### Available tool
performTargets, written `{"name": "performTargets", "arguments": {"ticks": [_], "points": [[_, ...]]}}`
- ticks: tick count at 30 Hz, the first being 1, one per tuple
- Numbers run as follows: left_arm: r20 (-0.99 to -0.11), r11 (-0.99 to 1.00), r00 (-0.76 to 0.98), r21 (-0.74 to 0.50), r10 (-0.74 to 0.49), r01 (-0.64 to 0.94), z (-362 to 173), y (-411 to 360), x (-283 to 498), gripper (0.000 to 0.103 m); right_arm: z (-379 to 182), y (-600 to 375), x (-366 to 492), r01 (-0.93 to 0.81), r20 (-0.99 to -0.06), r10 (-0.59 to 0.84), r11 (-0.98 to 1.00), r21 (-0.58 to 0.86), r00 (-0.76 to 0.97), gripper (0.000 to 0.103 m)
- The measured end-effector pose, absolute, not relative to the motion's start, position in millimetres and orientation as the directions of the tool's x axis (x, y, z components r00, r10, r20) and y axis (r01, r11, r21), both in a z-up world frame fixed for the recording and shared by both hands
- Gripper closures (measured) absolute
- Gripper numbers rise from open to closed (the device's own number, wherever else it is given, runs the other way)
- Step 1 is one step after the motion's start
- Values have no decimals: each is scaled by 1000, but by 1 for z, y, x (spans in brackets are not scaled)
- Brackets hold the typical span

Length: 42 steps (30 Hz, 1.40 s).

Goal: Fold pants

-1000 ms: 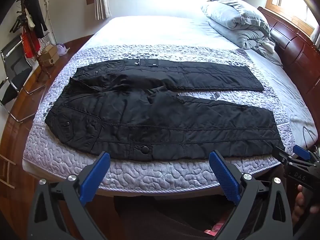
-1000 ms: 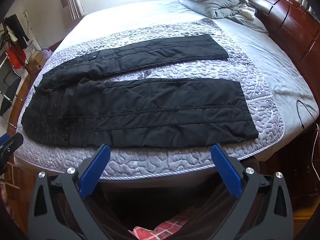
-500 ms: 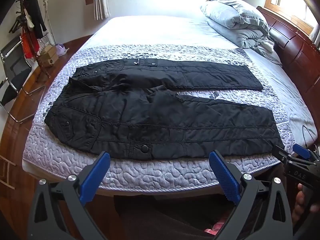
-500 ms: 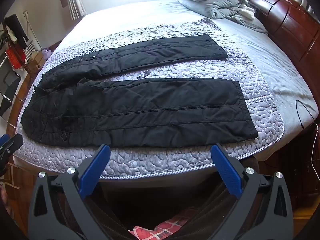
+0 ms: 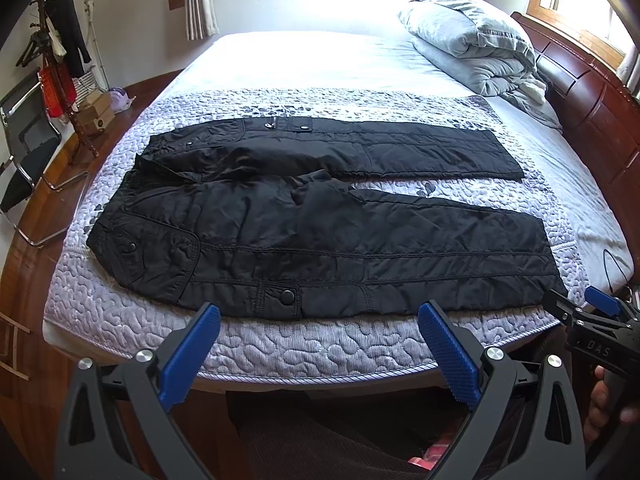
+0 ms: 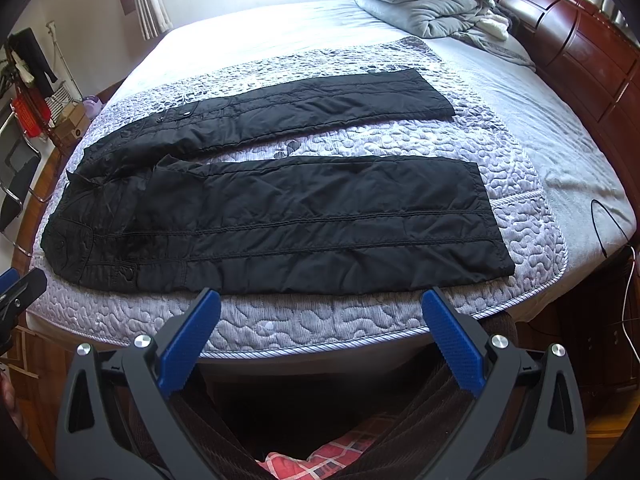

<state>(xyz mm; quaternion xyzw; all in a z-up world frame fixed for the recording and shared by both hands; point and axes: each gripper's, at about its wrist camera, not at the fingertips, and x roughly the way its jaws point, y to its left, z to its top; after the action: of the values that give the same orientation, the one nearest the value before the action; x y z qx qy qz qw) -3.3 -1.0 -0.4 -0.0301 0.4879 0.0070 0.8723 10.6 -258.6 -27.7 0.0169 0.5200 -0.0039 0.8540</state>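
Hardly anything has moved over the last second: both views have crept a touch nearer the bed, and the pair of black quilted pants (image 5: 320,236) lies just as it did. It is spread flat on the lilac pebble-stitched bedspread (image 5: 320,344), long axis running side to side along the near edge of the bed, waistband to the left and leg hems to the right. The two legs splay apart in a narrow V, the near leg (image 6: 320,224) close to the mattress edge, the far leg (image 6: 300,108) angling away behind it. The left gripper (image 5: 318,350) hovers off the bed edge below the thigh snap, its blue-padded jaws spread wide and holding nothing. The right gripper (image 6: 320,336) hangs likewise before the near leg, jaws wide apart and empty. A rolled grey duvet (image 5: 472,44) sits at the far right by the dark wooden headboard (image 5: 592,112).
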Motion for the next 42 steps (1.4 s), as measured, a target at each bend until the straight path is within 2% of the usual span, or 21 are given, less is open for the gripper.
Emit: {"name": "performTargets", "arguments": {"ticks": [42], "points": [[-846, 999, 532, -35, -14, -29, 3, -4, -1, 4, -31, -260, 12, 24, -890, 12, 999, 26, 457, 2]]}}
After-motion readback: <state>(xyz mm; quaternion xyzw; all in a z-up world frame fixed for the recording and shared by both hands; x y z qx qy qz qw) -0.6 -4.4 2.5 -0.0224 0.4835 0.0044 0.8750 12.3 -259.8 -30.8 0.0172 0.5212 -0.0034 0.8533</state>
